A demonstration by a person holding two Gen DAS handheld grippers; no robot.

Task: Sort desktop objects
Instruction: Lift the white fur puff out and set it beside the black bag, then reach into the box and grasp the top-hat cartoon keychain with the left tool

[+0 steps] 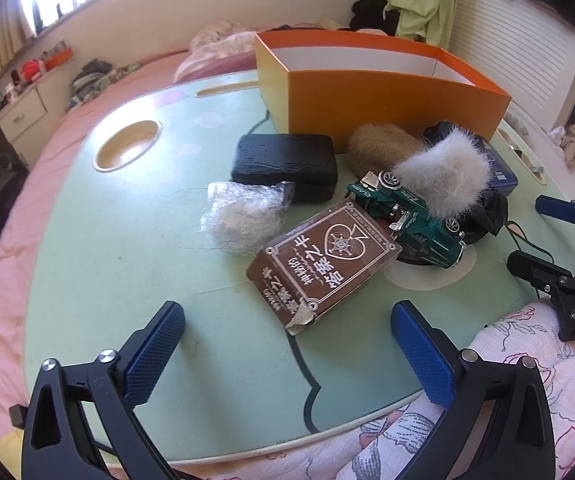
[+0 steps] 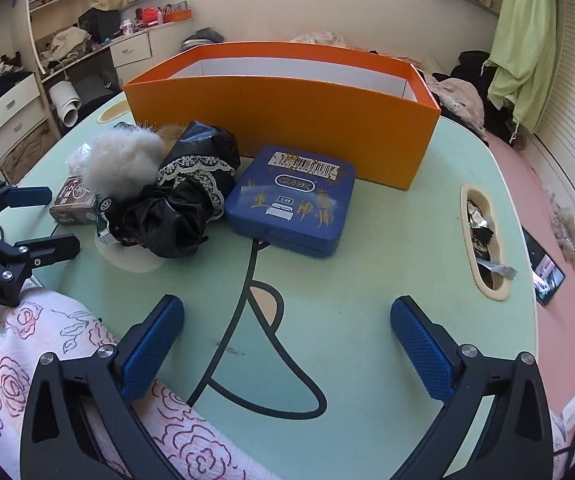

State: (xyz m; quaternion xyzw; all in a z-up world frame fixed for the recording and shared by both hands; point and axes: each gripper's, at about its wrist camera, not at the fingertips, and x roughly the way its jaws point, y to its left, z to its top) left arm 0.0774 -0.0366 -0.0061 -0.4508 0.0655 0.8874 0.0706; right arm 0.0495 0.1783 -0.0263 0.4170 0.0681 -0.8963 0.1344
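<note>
Brown rectangular card box (image 1: 325, 262) is seen at 12 o'clock of spread, empty left gripper (image 1: 287, 354); long axis toward 1 o'clock; nearer arm.

Phone (image 2: 547, 276) beside floral quilt (image 2: 27, 340).

black claw (image 1: 287, 344), blue textured pads (image 1: 153, 354)
</note>
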